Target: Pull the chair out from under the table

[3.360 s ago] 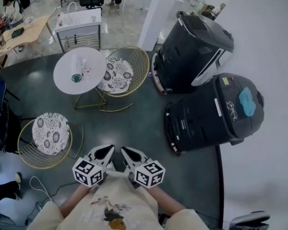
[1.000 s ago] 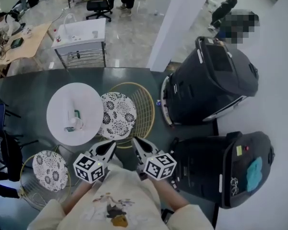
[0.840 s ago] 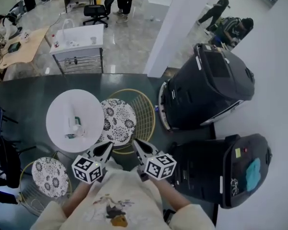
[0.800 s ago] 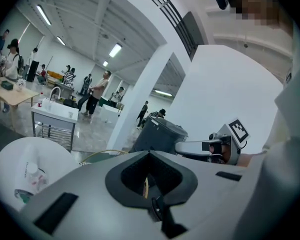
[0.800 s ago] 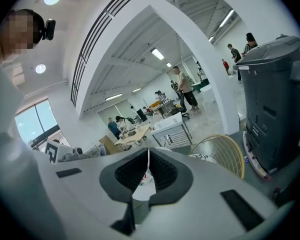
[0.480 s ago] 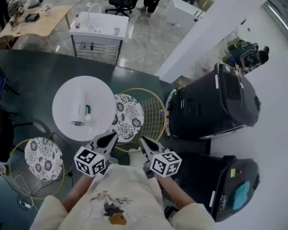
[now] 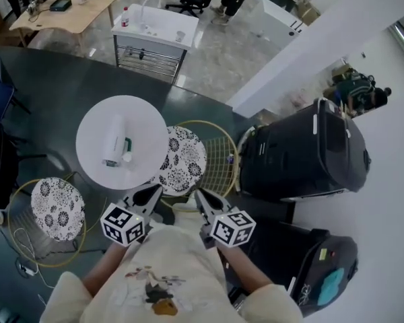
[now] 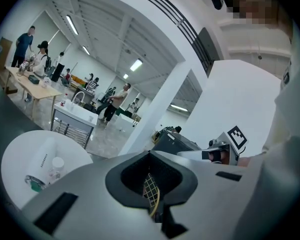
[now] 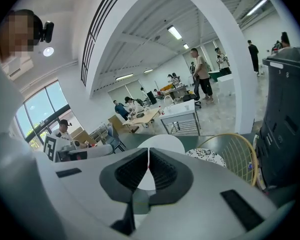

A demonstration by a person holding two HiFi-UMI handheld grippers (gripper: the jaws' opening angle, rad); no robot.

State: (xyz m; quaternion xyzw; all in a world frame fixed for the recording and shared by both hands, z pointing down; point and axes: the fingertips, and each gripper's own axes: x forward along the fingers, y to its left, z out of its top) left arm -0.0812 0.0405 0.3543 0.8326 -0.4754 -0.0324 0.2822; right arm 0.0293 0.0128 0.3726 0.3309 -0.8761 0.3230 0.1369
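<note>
Open hall, dark green floor (image 7: 47, 79), white pillar (image 7: 303, 52) behind. Black machine (image 7: 303, 157) at right, just beside chair's wire back: tight that side. Open floor between chair and person. Round white bench (image 7: 94, 123) left of centre. Chair (image 7: 188, 160): patterned cushion part tucked under bench's right rim. Left claw (image 7: 153, 191) and right claw (image 7: 200, 195) both closed, nothing between pads, tips near chair's front edge. Left claw view only: gold wire mesh through pad hollow. Right claw view only: whole hoop of chair back.

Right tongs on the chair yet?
No, the right tongs are closed on nothing, with the gold wire chair beyond them.
</note>
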